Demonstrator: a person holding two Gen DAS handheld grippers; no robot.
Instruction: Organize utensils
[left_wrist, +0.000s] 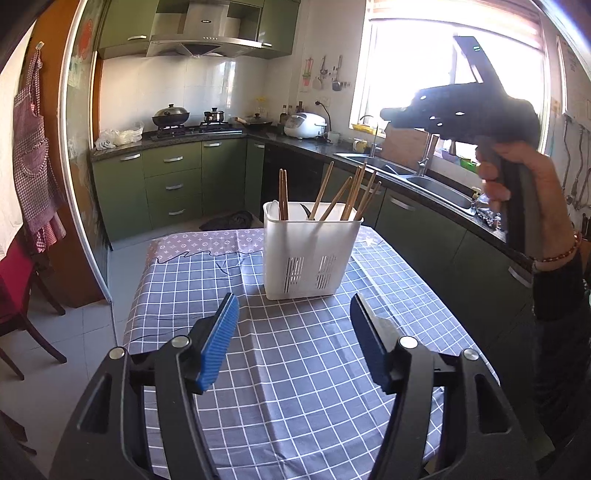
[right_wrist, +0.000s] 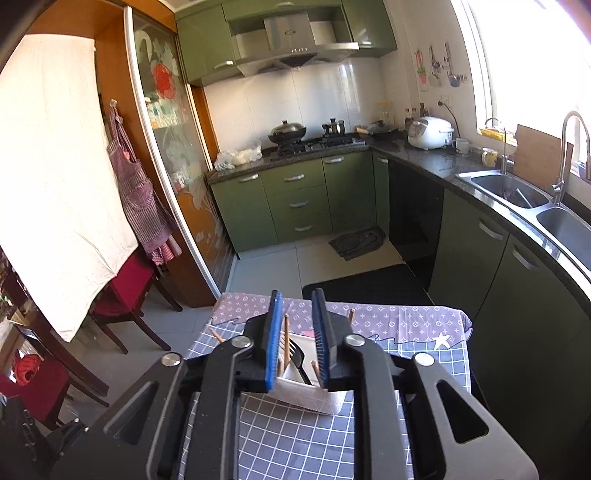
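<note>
Chopsticks (left_wrist: 334, 195) stand sorted in the white utensil caddy (left_wrist: 310, 254). Left gripper (left_wrist: 293, 339) fingers spread, empty; right gripper (right_wrist: 297, 339) fingers apart, empty, above the caddy at 12 o'clock; seemingly finishing, next withdraw.

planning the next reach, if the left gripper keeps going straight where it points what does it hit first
Most likely the white utensil caddy holding the chopsticks. It stands on the checked tablecloth, centred ahead of the open left gripper.
</note>
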